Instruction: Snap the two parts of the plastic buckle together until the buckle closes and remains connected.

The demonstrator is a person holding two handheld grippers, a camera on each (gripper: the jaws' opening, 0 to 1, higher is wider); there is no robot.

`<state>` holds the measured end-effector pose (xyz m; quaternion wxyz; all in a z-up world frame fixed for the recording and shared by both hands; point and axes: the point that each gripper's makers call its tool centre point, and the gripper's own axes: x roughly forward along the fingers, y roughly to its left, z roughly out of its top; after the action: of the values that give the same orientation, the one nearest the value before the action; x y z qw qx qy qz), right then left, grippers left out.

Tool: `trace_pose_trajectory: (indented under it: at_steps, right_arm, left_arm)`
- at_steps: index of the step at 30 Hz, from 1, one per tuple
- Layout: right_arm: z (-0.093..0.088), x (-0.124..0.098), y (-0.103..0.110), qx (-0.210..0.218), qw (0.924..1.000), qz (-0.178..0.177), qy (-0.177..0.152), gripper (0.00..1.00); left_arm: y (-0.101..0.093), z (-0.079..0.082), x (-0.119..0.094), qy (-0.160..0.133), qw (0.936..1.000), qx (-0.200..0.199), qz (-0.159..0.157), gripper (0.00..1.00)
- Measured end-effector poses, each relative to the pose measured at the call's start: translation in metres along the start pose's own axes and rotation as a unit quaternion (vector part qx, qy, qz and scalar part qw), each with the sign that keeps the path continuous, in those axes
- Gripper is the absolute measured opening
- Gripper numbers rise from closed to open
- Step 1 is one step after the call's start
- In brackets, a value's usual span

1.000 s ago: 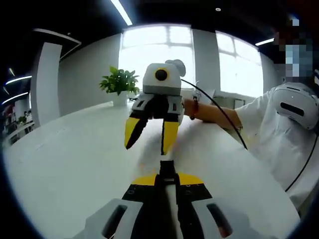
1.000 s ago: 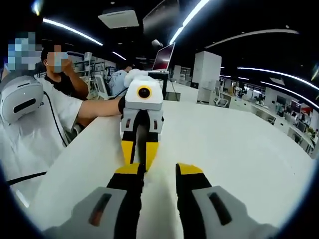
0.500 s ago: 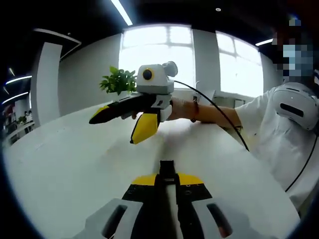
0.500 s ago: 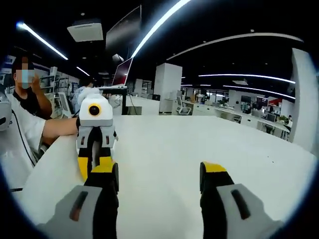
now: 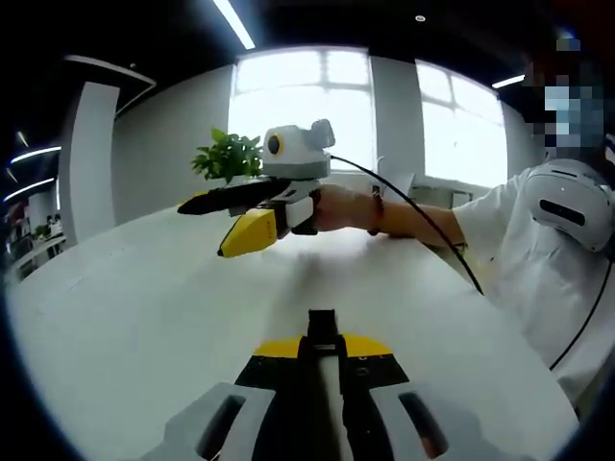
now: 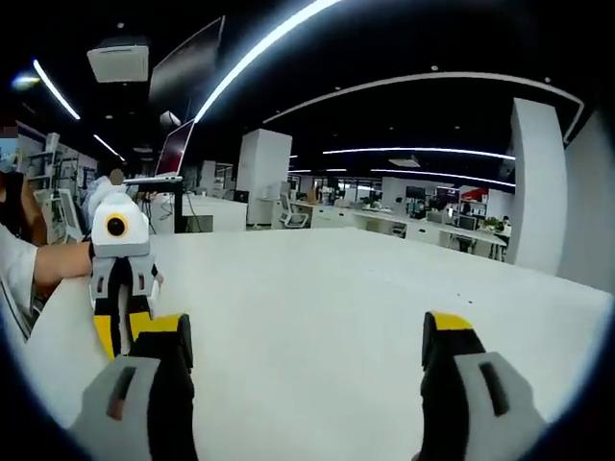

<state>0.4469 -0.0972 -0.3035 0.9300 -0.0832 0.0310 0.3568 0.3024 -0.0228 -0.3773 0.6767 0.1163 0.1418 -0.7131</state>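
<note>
Smooth white table (image 6: pixel 317 307); right gripper (image 6: pixel 307 331) spread wide, left gripper (image 5: pixel 322 327) pinched together

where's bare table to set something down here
Bare white table spreads wide between the open right gripper and the far desks. More bare top lies left of the shut left gripper, toward the plant. It is crowded by the person's arm.

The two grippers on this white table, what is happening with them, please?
A person holds one gripper in each hand above a white table. The left gripper is shut on a thin dark part, possibly a piece of the buckle, but too little shows to be sure. The right gripper is wide open and holds nothing. No joined buckle can be seen.
</note>
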Motion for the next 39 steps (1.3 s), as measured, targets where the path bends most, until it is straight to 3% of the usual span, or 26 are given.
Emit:
trace_pose_trajectory:
  at_steps: [7,11,32,39]
  right_arm:
    - [0.009,-0.008,-0.012,0.002,0.9992,-0.036,-0.017,0.96]
    - [0.008,-0.010,-0.015,0.006,0.9993,-0.034,-0.015,0.94]
    - [0.011,-0.009,-0.014,0.005,0.9995,-0.027,-0.017,0.93]
    - [0.010,-0.008,-0.009,0.005,0.9997,-0.016,-0.017,0.93]
  left_arm:
    - [0.002,0.001,0.001,-0.001,1.0000,0.000,0.006,0.11]
    - [0.009,0.003,0.004,0.001,0.9994,-0.005,0.033,0.11]
    - [0.017,0.012,-0.005,-0.016,0.9979,-0.031,0.054,0.11]
    - [0.024,0.028,-0.015,-0.038,0.9947,-0.019,0.094,0.11]
